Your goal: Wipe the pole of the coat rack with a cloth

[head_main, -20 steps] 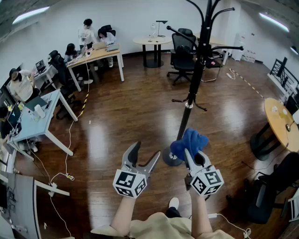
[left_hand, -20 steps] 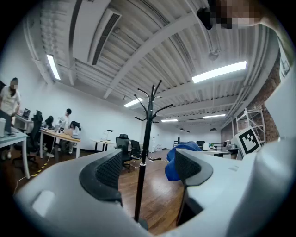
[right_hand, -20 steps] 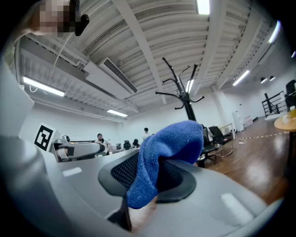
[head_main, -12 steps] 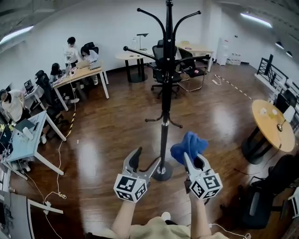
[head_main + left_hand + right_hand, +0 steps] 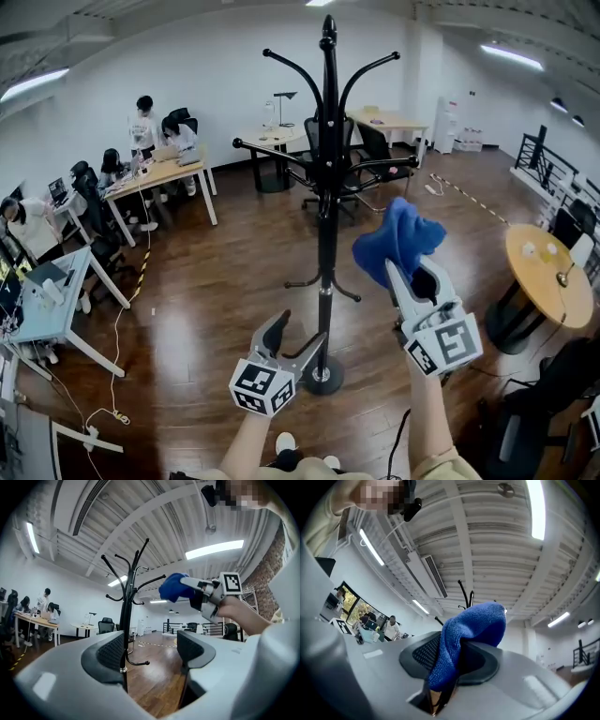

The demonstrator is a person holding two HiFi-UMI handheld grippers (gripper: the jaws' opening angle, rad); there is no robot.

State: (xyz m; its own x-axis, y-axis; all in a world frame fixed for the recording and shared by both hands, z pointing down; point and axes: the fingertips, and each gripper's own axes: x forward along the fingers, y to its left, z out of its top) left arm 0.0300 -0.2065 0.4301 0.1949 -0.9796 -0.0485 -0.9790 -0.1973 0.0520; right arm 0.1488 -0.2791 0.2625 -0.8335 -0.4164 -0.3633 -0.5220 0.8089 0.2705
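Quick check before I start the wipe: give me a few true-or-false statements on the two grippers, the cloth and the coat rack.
1. The right gripper is shut on the blue cloth. True.
2. The cloth is pressed against the pole. False: it is held up to the right of the pole, with a gap between them.
3. The left gripper is open, with nothing in its jaws. True.
4. A coat hangs on the coat rack. False: nothing hangs on the coat rack.
5. The left gripper is held higher than the right gripper. False: it sits lower, near the foot of the pole in the head view.
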